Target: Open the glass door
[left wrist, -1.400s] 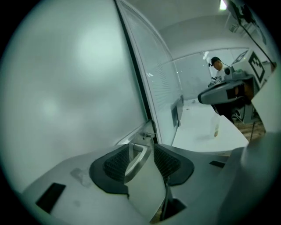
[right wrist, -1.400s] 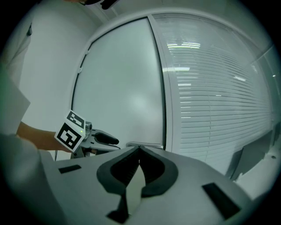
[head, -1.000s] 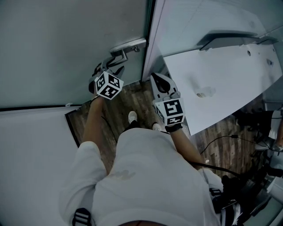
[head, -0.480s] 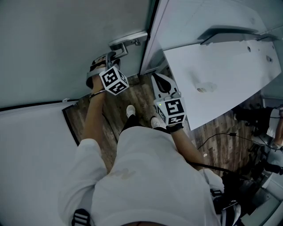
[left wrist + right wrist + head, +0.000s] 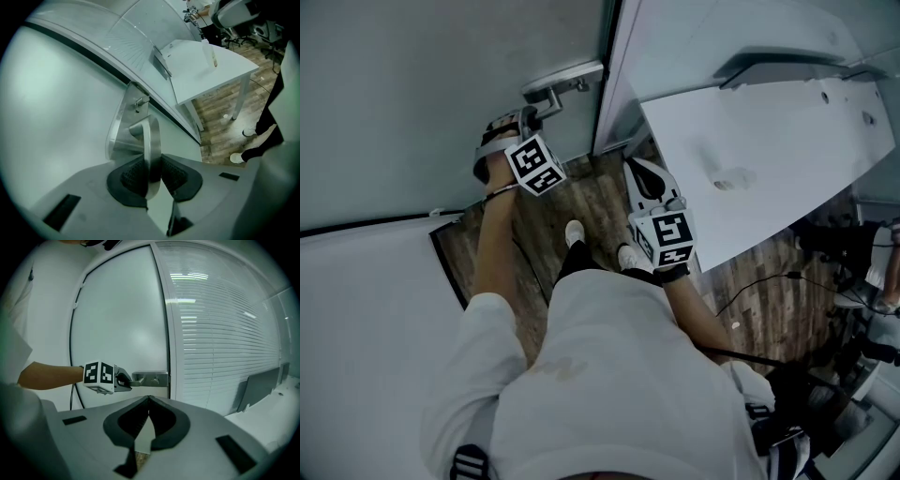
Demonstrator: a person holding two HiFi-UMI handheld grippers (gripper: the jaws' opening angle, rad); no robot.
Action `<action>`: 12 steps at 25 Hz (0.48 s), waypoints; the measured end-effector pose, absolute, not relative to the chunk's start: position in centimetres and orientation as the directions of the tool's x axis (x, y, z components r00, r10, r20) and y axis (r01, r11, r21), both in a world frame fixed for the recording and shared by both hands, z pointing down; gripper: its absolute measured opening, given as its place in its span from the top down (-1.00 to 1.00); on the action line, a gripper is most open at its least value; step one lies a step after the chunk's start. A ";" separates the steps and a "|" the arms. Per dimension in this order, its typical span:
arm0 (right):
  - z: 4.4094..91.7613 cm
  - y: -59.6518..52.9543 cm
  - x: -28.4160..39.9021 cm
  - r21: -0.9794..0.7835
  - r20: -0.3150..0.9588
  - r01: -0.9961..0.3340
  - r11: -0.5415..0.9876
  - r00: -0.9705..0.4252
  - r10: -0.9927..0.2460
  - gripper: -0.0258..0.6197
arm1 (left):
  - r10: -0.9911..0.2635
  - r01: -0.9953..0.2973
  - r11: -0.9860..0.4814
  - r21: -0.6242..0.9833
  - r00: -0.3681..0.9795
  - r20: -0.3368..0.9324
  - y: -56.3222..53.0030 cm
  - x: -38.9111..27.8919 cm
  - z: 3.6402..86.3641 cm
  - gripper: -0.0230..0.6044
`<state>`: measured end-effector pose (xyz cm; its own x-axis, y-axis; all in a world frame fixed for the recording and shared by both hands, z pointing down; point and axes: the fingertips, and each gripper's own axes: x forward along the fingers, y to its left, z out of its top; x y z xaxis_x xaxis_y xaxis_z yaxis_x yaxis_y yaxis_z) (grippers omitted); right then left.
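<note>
The frosted glass door (image 5: 422, 94) carries a brushed metal lever handle (image 5: 546, 94) on a plate near its right edge. My left gripper (image 5: 520, 120) is at that lever, its jaws closing. In the left gripper view the handle (image 5: 151, 140) runs between the dark pads (image 5: 132, 174), which touch it on both sides at my left gripper (image 5: 151, 174). My right gripper (image 5: 642, 173) hangs lower and to the right, shut and holding nothing. From the right gripper view (image 5: 149, 401) I see the door (image 5: 122, 319), the handle (image 5: 145, 379) and the left gripper (image 5: 123, 380) on it.
A fixed glass panel with blinds (image 5: 220, 333) stands right of the door frame (image 5: 614, 75). A white table (image 5: 750, 159) juts in at the right, close to my right gripper. The person's shoes (image 5: 574, 232) rest on wood flooring; cables (image 5: 769, 300) trail at the right.
My left gripper has rolled and its jaws have come together around the lever handle. The right gripper has sunk slightly, still shut.
</note>
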<state>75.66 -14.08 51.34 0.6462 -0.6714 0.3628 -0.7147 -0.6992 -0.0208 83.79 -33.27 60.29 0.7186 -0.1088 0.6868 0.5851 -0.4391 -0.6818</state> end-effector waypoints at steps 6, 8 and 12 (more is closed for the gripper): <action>51.1 -12.3 75.4 -0.037 0.351 -0.696 -0.717 0.663 -0.661 0.91 | -0.085 0.534 -0.518 -0.668 0.745 0.661 -33.0 84.2 60.5 0.69; 50.7 -11.6 75.3 -0.036 0.340 -0.688 -0.725 0.674 -0.656 0.91 | -0.034 0.496 -0.594 -0.634 0.771 0.636 -32.9 84.5 60.8 0.69; 49.9 -10.1 75.2 -0.030 0.317 -0.674 -0.738 0.694 -0.647 0.91 | 0.046 0.465 -0.675 -0.573 0.802 0.596 -32.6 84.3 61.6 0.68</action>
<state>75.17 -10.06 49.85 0.6937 -0.6466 0.3174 -0.6741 -0.7380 -0.0301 84.30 -32.60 61.60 0.8016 0.0460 0.5960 0.4647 -0.6752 -0.5729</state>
